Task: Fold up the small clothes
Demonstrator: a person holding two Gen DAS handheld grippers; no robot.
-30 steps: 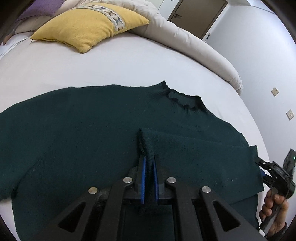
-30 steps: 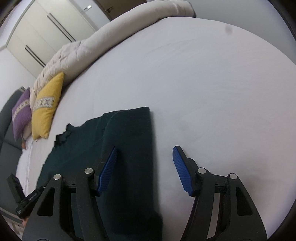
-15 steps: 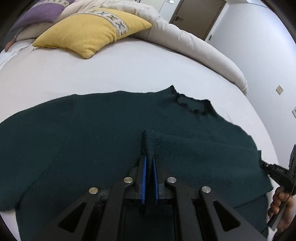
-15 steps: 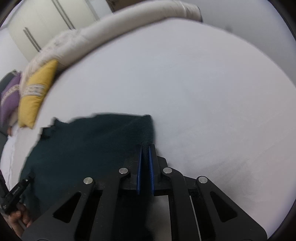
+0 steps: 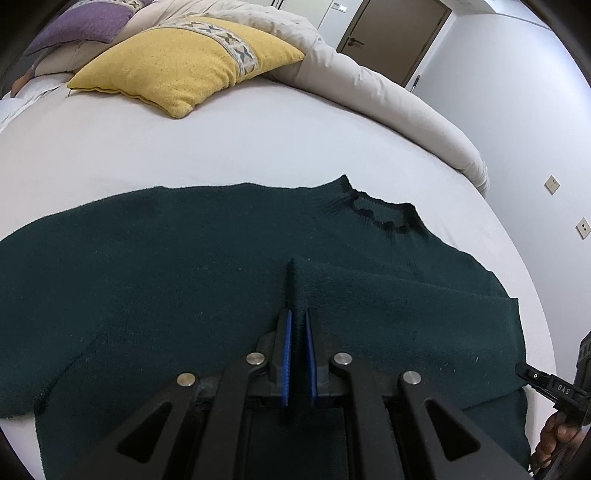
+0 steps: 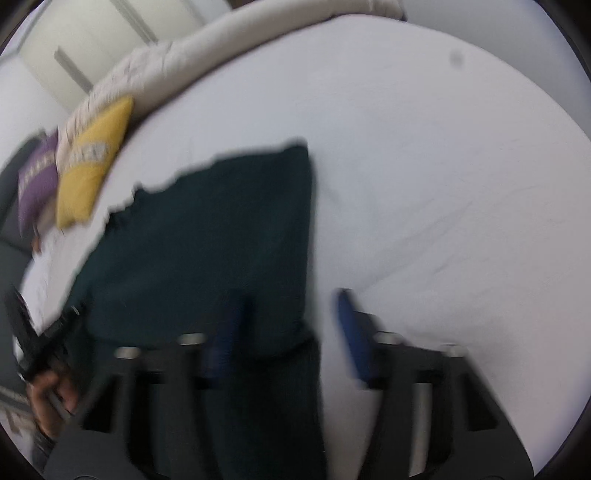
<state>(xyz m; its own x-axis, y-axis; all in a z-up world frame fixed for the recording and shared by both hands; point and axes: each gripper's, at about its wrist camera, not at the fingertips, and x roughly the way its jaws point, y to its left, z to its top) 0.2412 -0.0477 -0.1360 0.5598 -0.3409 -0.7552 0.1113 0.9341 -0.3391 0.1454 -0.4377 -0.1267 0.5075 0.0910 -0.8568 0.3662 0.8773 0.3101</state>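
Observation:
A dark green knit sweater lies flat on the white bed, neck hole toward the right. One sleeve is folded across the body. My left gripper is shut on the cuff end of that sleeve, low over the body. In the blurred right wrist view the sweater fills the left half, its folded edge running up the middle. My right gripper is open, its left finger over the cloth and its right finger over bare sheet. It also shows at the right edge of the left wrist view.
A yellow cushion and a purple cushion lie at the head of the bed, beside a rolled beige duvet. White sheet spreads to the right of the sweater. A wall and door stand behind.
My right gripper was open, shut on the sweater's folded edge half a second ago, and is open again now, moving with blur. My left gripper stays shut on the sleeve, slightly drawn back.

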